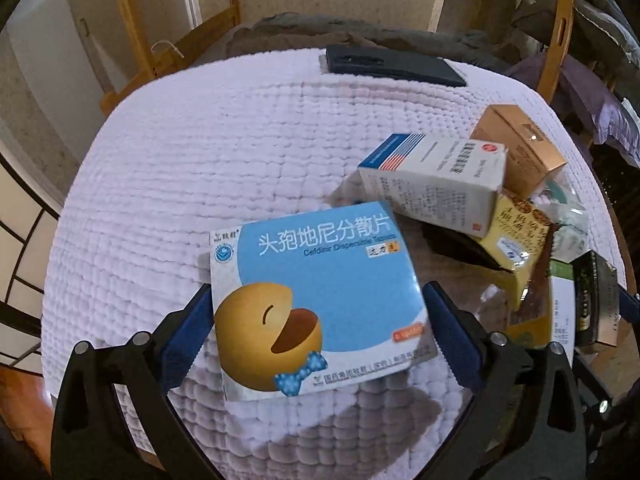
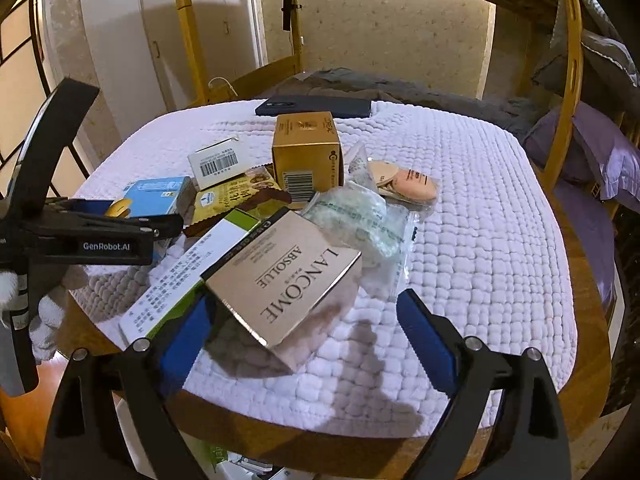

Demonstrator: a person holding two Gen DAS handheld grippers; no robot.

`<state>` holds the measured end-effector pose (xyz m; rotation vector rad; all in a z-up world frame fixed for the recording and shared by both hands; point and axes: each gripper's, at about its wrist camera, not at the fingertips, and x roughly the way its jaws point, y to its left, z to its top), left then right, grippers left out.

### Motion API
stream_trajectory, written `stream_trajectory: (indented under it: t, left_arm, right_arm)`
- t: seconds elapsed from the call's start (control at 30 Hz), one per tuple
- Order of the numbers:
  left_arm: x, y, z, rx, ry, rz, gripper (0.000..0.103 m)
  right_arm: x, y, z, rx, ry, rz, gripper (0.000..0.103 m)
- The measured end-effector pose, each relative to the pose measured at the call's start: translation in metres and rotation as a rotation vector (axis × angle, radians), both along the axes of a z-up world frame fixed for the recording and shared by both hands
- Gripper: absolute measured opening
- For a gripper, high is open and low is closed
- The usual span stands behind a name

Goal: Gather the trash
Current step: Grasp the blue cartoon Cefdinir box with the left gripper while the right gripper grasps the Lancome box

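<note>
My left gripper (image 1: 316,320) is shut on a blue medicine box with a yellow cartoon face (image 1: 320,300), held just above the white quilted cloth (image 1: 200,168); the box also shows in the right wrist view (image 2: 156,196). Beside it lies a pile of trash: a white flag-printed box (image 1: 436,180), a gold box (image 2: 308,152), a yellow snack packet (image 2: 236,200), a green-and-white box (image 2: 188,276), a beige Lancôme box (image 2: 284,276) and clear plastic wrappers (image 2: 360,216). My right gripper (image 2: 304,328) is open, its fingers on either side of the Lancôme box's near corner.
A dark phone (image 2: 314,107) lies at the cloth's far edge. The round wooden table's rim (image 2: 320,428) shows below the cloth. A wooden bunk frame (image 2: 568,80), grey and purple bedding (image 2: 592,152) and cupboards stand behind.
</note>
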<state>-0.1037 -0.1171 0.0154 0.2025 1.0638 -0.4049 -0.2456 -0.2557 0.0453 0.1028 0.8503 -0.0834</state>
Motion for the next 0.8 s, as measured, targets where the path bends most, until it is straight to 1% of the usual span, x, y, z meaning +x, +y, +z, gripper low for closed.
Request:
stream_trajectory:
  t: [0.13,0.17,0.2,0.23,0.3,0.6,0.8]
  left_arm:
    - [-0.001,0.0,0.0,0.002,-0.024,-0.014,0.099]
    - [-0.003,0.001,0.0,0.001,-0.027,-0.018,0.098]
    - [-0.003,0.001,0.0,-0.001,-0.029,-0.022,0.098]
    - [-0.004,0.002,0.001,-0.003,-0.03,-0.024,0.098]
    - [-0.006,0.004,0.002,-0.01,-0.033,-0.028,0.098]
    - [-0.024,0.016,0.018,-0.026,-0.062,-0.061,0.098]
    - [-0.032,0.021,0.026,-0.048,-0.054,-0.07,0.098]
  right_arm:
    - [0.006,-0.002,-0.002,0.015,-0.001,0.004,0.09]
    - [0.007,-0.002,-0.002,0.018,0.0,0.006,0.088]
    - [0.008,-0.003,-0.002,0.025,-0.001,0.012,0.082]
    - [0.009,-0.003,-0.003,0.032,0.002,0.016,0.079]
    - [0.01,-0.004,-0.003,0.043,0.008,0.017,0.071]
    - [-0.003,-0.007,0.006,0.062,-0.005,0.008,0.07]
    - [-0.013,-0.007,0.01,0.068,0.002,0.002,0.07]
